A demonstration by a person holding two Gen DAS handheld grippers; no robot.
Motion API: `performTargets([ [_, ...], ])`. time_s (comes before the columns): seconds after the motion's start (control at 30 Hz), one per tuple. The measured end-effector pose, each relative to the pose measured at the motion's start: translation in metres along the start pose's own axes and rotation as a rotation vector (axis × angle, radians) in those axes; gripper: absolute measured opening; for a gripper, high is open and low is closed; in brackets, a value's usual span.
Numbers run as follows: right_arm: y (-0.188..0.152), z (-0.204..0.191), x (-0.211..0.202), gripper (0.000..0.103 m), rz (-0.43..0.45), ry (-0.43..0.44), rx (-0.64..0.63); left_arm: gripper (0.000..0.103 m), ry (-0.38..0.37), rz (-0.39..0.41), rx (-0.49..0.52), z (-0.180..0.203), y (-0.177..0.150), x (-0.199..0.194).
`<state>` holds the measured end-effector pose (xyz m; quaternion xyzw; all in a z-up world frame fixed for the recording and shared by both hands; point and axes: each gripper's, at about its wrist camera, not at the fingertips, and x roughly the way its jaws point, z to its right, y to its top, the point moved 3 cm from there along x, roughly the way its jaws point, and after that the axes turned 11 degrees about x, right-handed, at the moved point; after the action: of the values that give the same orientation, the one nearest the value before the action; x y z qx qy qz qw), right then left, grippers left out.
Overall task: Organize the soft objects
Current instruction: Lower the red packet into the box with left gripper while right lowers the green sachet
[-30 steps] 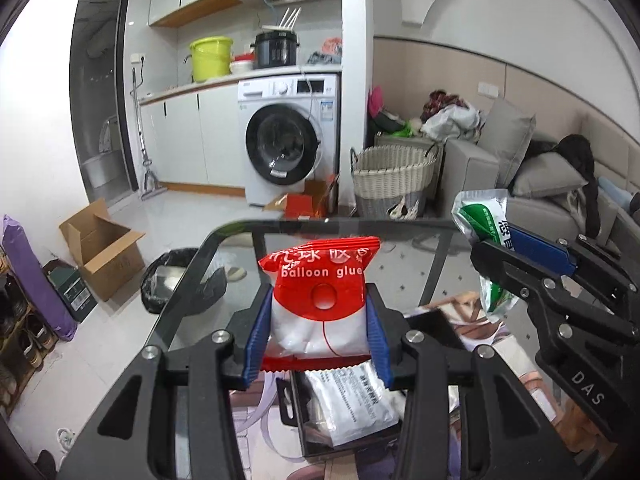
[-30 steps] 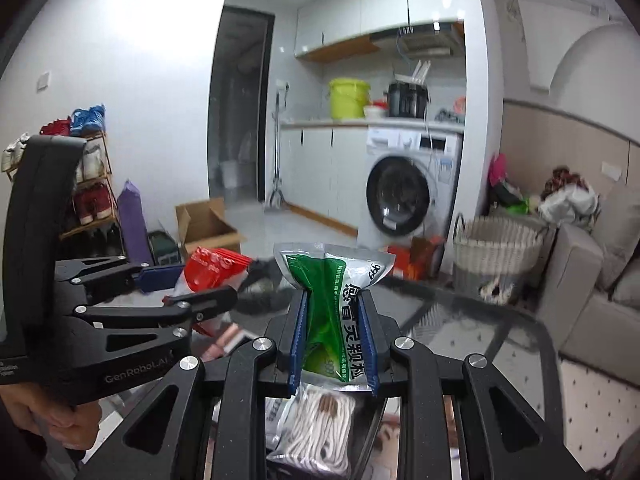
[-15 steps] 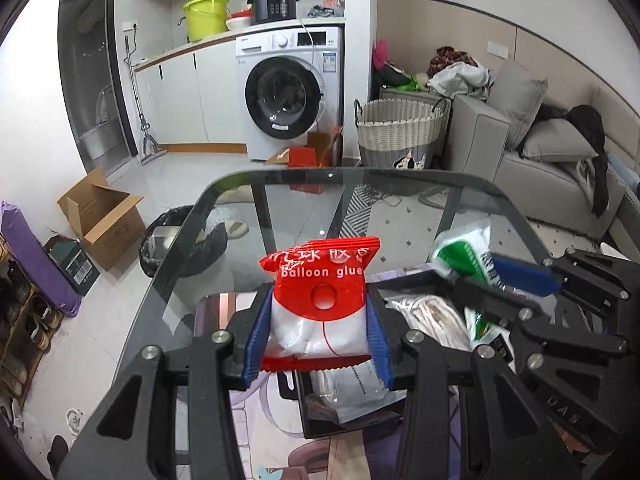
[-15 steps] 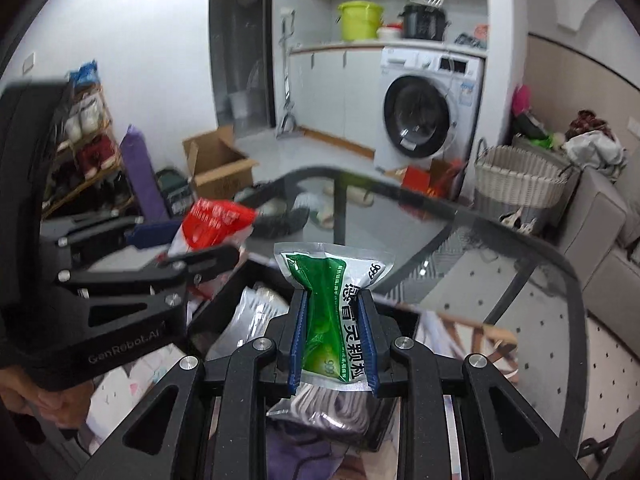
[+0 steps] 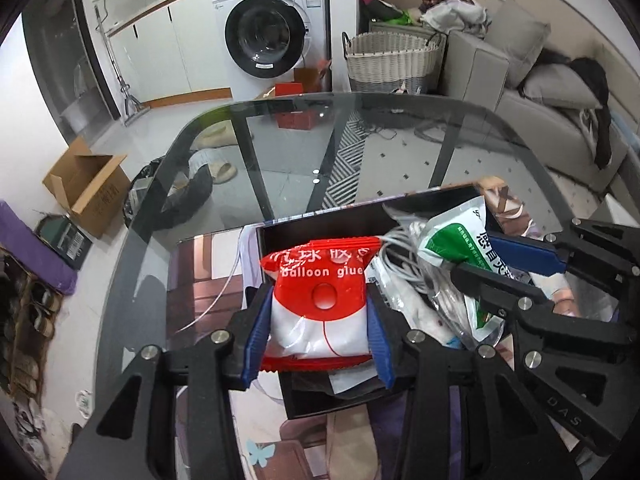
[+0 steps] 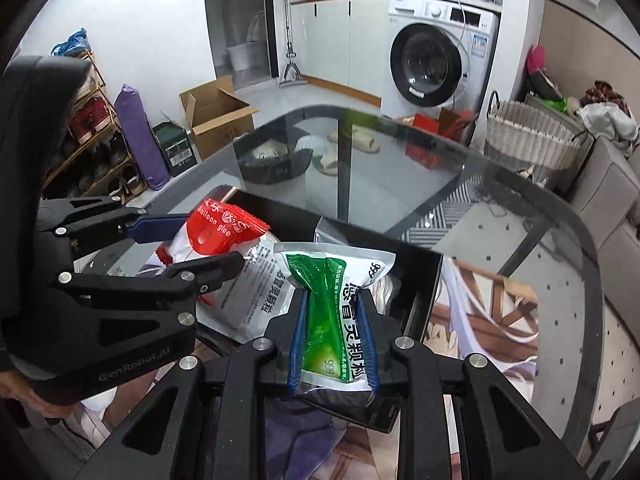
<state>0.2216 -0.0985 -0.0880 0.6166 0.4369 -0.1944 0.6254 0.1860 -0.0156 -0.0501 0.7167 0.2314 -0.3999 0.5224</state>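
My left gripper (image 5: 318,334) is shut on a red and white "balloon glue" packet (image 5: 320,296) and holds it over the left part of a black box (image 5: 320,222) on the glass table. My right gripper (image 6: 334,338) is shut on a green and white medicine pouch (image 6: 340,312) over the same box (image 6: 420,280), to the right. The right gripper (image 5: 516,272) and pouch (image 5: 456,240) show in the left wrist view; the left gripper (image 6: 192,240) and packet (image 6: 216,232) show in the right wrist view. A white pouch (image 6: 260,300) and a bagged white cable (image 5: 404,276) lie inside the box.
The box stands on a printed mat (image 6: 480,312) on a glass table (image 5: 400,140) with a rounded far edge. Beyond are a washing machine (image 5: 272,28), a wicker basket (image 5: 392,60), a grey sofa (image 5: 560,92) and a cardboard box (image 5: 88,184) on the floor.
Both grippers have tilted down and lowered toward the black box, each still holding its packet. The box and its contents now fill the lower view.
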Motion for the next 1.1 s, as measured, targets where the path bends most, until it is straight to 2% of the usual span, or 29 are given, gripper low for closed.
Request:
performTargets([
  [0.17, -0.011, 0.002, 0.015, 0.025, -0.067, 0.029, 0.024, 0.044, 0.02, 0.001, 0.024, 0.005, 0.001, 0.0],
  [0.47, -0.012, 0.001, 0.017, 0.026, -0.067, 0.023, 0.024, 0.044, 0.017, 0.001, 0.027, 0.001, 0.0, 0.002],
  [0.73, -0.009, -0.002, 0.006, 0.03, -0.049, 0.002, 0.023, 0.05, -0.014, -0.004, 0.016, -0.002, 0.0, 0.0],
  [0.83, -0.008, -0.002, -0.002, 0.032, -0.04, 0.005, 0.027, 0.055, -0.015, 0.016, 0.011, -0.003, -0.001, -0.006],
  [0.93, -0.006, 0.0, -0.014, 0.039, -0.021, 0.029, 0.049, 0.061, 0.004, 0.043, 0.009, -0.004, -0.002, -0.014],
  [1.1, -0.006, -0.004, -0.044, 0.042, 0.051, 0.049, 0.037, 0.062, 0.024, 0.117, 0.004, -0.004, -0.007, -0.037],
])
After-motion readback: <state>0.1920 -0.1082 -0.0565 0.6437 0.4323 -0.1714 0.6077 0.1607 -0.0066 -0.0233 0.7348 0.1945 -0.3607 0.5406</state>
